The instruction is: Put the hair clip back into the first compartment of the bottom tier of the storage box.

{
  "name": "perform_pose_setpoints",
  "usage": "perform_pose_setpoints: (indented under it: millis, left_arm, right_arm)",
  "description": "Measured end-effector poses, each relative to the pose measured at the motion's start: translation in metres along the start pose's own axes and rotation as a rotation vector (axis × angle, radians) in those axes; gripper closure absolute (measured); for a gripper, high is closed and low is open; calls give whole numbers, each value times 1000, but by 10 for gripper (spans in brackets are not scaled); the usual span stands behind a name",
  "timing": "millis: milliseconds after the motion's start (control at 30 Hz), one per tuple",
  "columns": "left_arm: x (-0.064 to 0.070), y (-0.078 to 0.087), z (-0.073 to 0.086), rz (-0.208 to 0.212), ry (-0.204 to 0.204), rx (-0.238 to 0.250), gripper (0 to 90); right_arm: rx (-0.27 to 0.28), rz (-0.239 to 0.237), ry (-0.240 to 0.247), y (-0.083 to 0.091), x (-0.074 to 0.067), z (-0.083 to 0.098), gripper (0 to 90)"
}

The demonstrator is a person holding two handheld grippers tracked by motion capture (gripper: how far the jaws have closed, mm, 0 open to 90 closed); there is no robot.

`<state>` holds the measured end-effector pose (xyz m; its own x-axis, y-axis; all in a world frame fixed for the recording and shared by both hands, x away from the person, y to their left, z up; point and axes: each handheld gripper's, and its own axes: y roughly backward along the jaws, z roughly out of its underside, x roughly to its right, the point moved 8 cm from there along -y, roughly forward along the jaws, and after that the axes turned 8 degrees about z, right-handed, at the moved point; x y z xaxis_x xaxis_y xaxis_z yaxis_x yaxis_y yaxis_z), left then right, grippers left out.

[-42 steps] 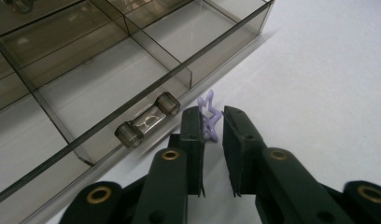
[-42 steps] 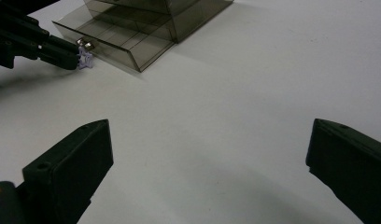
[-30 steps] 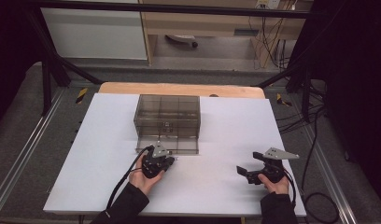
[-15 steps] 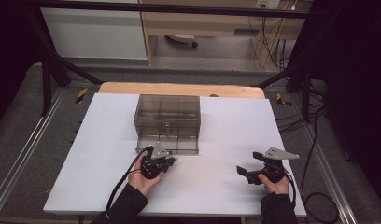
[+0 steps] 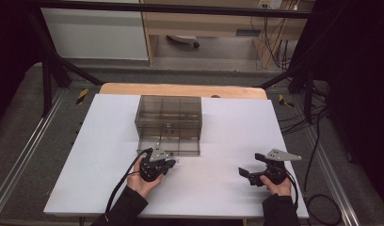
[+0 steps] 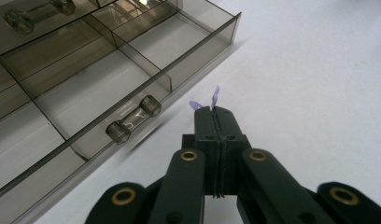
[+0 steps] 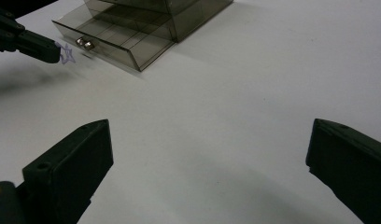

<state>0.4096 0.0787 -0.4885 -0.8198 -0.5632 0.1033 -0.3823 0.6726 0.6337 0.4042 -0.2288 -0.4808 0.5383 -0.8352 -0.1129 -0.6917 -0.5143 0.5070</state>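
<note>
A smoky clear drawer box (image 5: 169, 113) stands mid-table with its bottom drawer (image 5: 169, 147) pulled out; the drawer's compartments (image 6: 81, 88) look empty. My left gripper (image 5: 170, 163) sits just in front of the drawer's left part, near its handle (image 6: 132, 119). Its jaws (image 6: 215, 110) are shut on a small thin purple star (image 6: 215, 97), whose points stick out past the tips. The star (image 7: 66, 53) and the left gripper (image 7: 37, 45) also appear far off in the right gripper view. My right gripper (image 5: 247, 175) rests at the front right, open, with bare table between its jaws (image 7: 209, 140).
The white table top (image 5: 237, 127) has free room on both sides of the box. A wooden strip (image 5: 180, 89) runs along its far edge. Black frame posts and cables stand beyond the table edges.
</note>
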Motion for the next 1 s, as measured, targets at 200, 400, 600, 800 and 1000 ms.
perform_pose_setpoints:
  millis: [200,400,600,800,1000]
  left_arm:
    - [3,2,0,6,-4,-5,895]
    - [3,6,1,12,-2,-2,895]
    - [3,11,3,18,3,-2,895]
    - [1,18,5,20,10,1,895]
    - [-1,24,6,20,17,10,895]
  right_arm:
    - [-3,0,0,0,0,0,13]
    - [-6,-1,0,-1,-1,1,13]
    - [-6,1,0,-1,-1,1,13]
    - [-6,0,2,-1,-1,1,13]
    - [-9,-1,2,-1,-1,1,13]
